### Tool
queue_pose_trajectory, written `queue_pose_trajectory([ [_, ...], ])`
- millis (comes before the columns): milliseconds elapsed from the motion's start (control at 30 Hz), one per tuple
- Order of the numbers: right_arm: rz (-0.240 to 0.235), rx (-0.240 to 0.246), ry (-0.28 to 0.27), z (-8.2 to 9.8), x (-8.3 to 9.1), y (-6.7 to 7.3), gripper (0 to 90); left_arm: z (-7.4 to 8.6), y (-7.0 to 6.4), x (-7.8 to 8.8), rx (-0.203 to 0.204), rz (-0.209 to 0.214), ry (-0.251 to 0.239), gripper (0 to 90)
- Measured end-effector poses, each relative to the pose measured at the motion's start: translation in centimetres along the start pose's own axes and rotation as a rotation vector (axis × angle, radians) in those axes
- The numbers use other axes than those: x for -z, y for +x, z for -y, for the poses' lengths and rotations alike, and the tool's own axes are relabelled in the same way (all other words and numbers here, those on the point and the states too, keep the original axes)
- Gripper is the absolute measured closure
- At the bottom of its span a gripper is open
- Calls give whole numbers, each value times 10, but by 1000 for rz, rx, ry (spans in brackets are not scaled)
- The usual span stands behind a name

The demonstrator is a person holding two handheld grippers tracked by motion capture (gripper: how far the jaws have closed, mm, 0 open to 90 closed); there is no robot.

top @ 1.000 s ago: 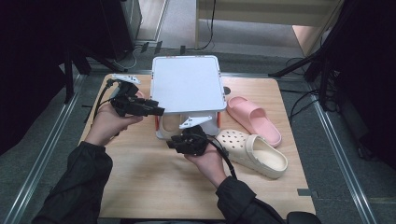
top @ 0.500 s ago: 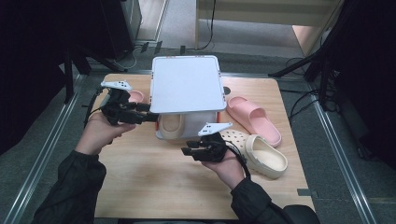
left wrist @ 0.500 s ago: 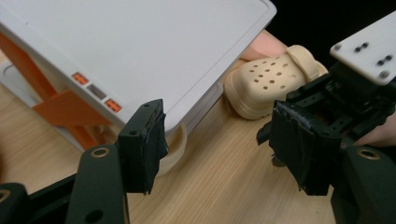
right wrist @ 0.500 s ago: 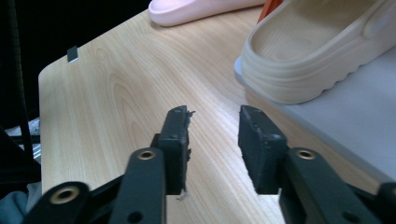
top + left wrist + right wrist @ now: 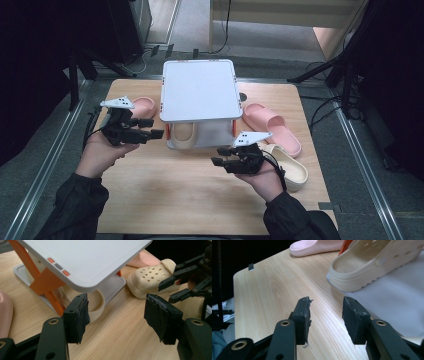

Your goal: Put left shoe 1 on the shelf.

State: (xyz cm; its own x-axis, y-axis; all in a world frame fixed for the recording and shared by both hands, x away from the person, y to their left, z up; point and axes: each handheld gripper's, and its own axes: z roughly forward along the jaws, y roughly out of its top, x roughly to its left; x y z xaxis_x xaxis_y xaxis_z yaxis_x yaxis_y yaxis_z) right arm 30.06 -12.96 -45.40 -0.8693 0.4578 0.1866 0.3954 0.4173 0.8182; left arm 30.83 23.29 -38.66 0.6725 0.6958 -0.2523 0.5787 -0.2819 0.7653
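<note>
Nearest the person, the right gripper [image 5: 216, 162] is hovering over bare table [image 5: 175, 200] with its jaws partly apart and nothing between them; they have just been opening wider. The left gripper [image 5: 159, 128] is hanging at the other side with its jaws spread wide and just as empty. Both are pointing inward at the cream clog [image 5: 183, 135] lying on the bottom tray of the two-level shoe rack [image 5: 198, 90], its heel toward the person, probably tucked there so the pair can be stored under the white top shelf. That both grippers are standing clear of it suggests the clog has been set down and let go. Its cream mate [image 5: 287, 167] is lying beside the right hand, likely the next to go in. Farther off, one pink slide [image 5: 272, 127] is resting right of the rack, and another [image 5: 142, 107] is showing at its left. No brand or writing can be read; the shelf edge [image 5: 58, 266] carries small orange and grey marks without text.
</note>
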Motion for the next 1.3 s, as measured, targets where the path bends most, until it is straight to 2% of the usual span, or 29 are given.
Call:
queue_pose_trajectory([
  [300,18,-30,-8,7,31,-16,578,28,-2,-9,10,-43,-2,363],
  [367,22,-40,-13,10,39,-21,579,33,-3,-12,2,-73,-4,365],
  [400,25,-45,-14,11,42,-23,580,37,-5,-13,-16,-101,-15,365],
  [433,29,-56,-17,14,46,-27,580,39,-6,-15,-22,-106,-25,365],
  [500,35,-77,-27,17,53,-31,583,44,-7,-19,-21,-87,-21,365],
  [667,55,-88,-35,23,66,-39,584,55,-10,-32,-29,-67,14,365],
  [800,88,-103,-51,30,78,-44,579,63,-12,-39,-14,-19,3,366],
  [867,115,-108,-54,34,84,-45,579,65,-14,-43,-23,-7,12,367],
  [933,143,-115,-62,38,90,-48,580,66,-16,-48,-42,-3,31,366],
  [1033,174,-129,-64,46,100,-50,579,64,-17,-55,-48,11,46,367],
  [1133,187,-154,-69,53,108,-51,569,60,-18,-61,-59,29,54,367],
  [1300,215,-186,-70,66,119,-51,556,55,-18,-68,-63,32,58,367],
])
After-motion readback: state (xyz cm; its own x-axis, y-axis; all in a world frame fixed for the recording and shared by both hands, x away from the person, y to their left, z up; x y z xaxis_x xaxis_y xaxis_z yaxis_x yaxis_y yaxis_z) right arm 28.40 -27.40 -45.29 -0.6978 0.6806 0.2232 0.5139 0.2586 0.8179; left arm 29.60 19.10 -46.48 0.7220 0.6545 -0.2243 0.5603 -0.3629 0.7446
